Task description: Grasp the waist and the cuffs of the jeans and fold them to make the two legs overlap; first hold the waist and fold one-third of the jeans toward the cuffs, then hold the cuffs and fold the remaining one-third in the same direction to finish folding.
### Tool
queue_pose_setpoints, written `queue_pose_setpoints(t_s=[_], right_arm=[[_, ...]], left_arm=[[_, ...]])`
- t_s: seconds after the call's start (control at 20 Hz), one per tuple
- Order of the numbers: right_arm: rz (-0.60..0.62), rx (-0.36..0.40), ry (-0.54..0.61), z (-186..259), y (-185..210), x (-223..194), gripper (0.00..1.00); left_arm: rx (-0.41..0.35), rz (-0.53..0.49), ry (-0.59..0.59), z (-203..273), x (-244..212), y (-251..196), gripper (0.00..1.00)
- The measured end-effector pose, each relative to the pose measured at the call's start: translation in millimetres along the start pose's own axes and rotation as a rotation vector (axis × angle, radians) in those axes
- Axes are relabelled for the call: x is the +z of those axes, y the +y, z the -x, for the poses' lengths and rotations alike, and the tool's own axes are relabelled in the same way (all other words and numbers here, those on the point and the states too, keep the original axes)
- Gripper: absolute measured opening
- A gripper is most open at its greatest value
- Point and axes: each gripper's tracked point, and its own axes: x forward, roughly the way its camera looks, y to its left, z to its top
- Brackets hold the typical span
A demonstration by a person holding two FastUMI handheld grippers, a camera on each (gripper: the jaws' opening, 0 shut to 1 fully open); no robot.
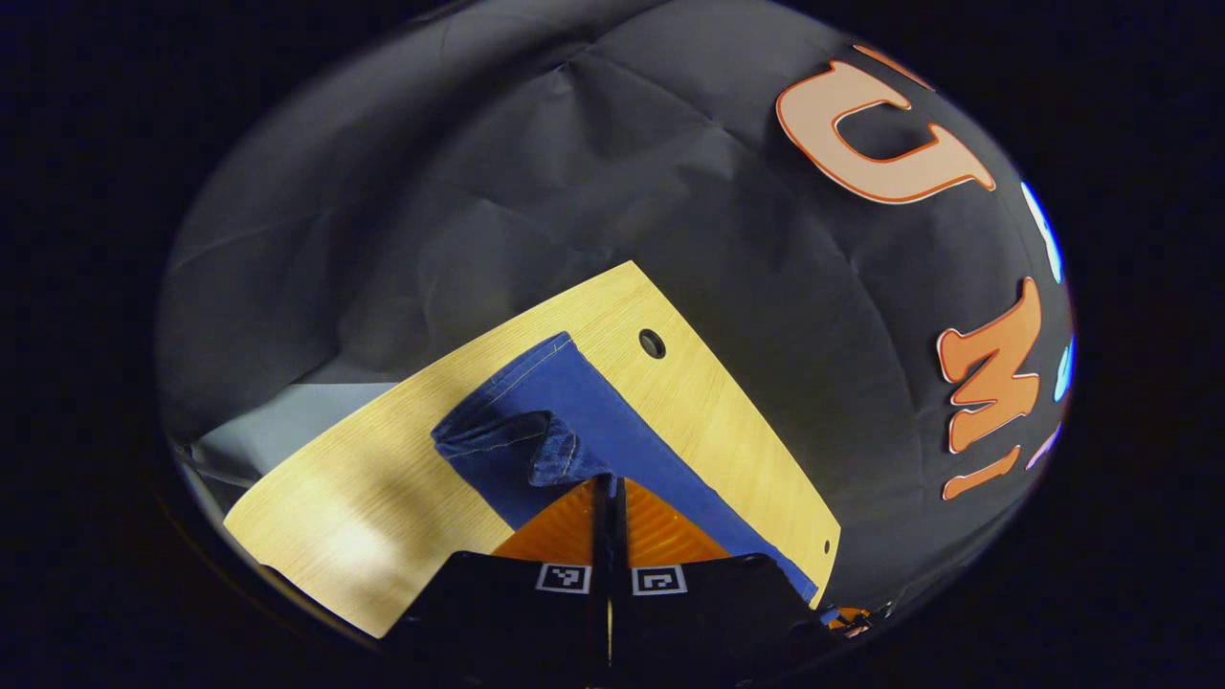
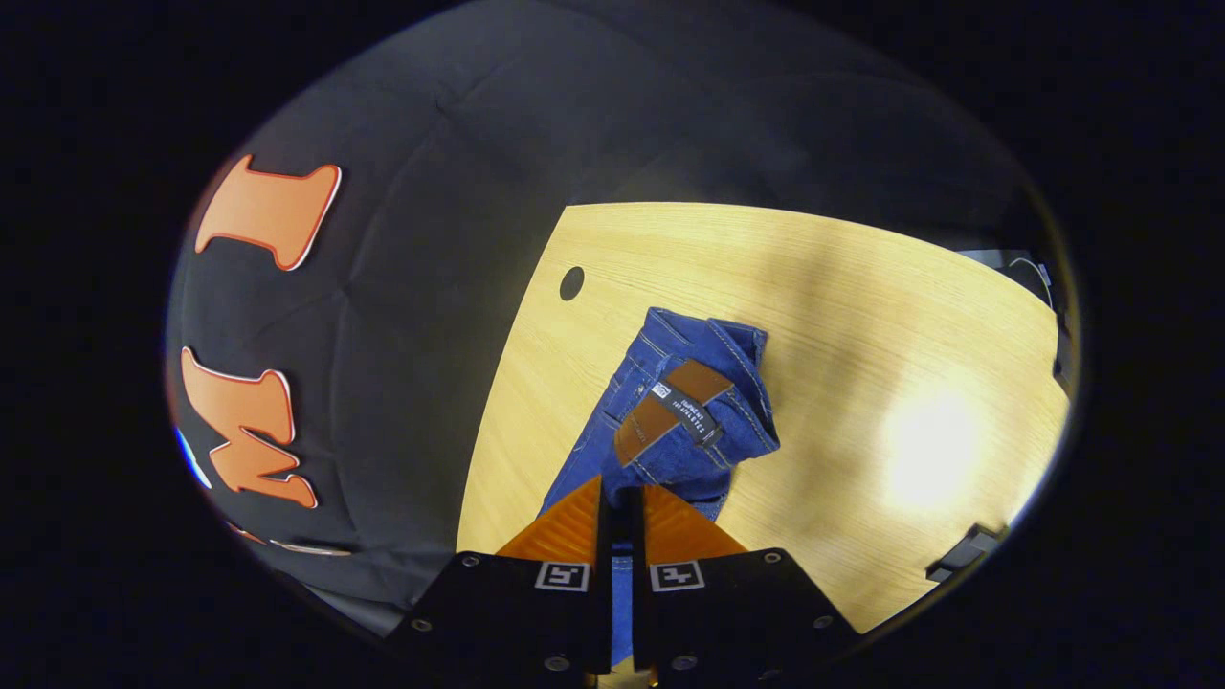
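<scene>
On the table (image 2: 861, 287) | jeans (image 2: 689, 421) long axis runs away from both tools | left tool (image 1: 609, 488), right tool (image 2: 620, 498) each clenched on denim

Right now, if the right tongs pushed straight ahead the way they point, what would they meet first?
The jeans: the right tongs are already shut on the denim, and the bunched waistband with its brown patch lies directly ahead, probably before any bare tabletop.

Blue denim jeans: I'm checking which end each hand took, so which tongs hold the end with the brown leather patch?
The right tongs: the brown leather patch lies beyond them; the left tongs grip plain blue denim jeans.
</scene>
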Motion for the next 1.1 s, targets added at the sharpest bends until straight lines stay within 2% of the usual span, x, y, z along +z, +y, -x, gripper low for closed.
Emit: queue_pose_setpoints(t_s=[0.25,0.6,0.8,0.9,1.0,1.05,1.1], right_arm=[[0.011,-0.041,0.039,-32.8,17.6,12.6,0.09],[0.029,-0.129,0.104,-82.2,20.6,23.8,0.09],[-0.018,-0.180,0.147,-105.2,19.6,25.8,0.08],[-0.059,-0.179,0.161,-111.4,26.3,28.8,0.09],[-0.092,-0.137,0.153,-112.0,39.0,38.5,0.19],[-0.096,-0.094,0.126,-113.4,47.7,47.4,0.17],[-0.095,-0.074,0.100,-110.7,51.7,54.8,0.31]], left_arm=[[0.068,-0.029,0.044,-40.9,13.0,-1.1,0.01],[0.177,-0.051,0.087,-87.5,29.3,4.6,0.02],[0.259,-0.098,0.117,-93.6,29.5,12.7,0.01],[0.287,-0.146,0.119,-89.0,34.6,10.6,0.01],[0.280,-0.190,0.133,-93.2,33.2,4.2,0.04],[0.273,-0.203,0.121,-88.3,35.4,-1.5,0.13],[0.267,-0.206,0.112,-89.1,37.5,-0.5,0.14]])
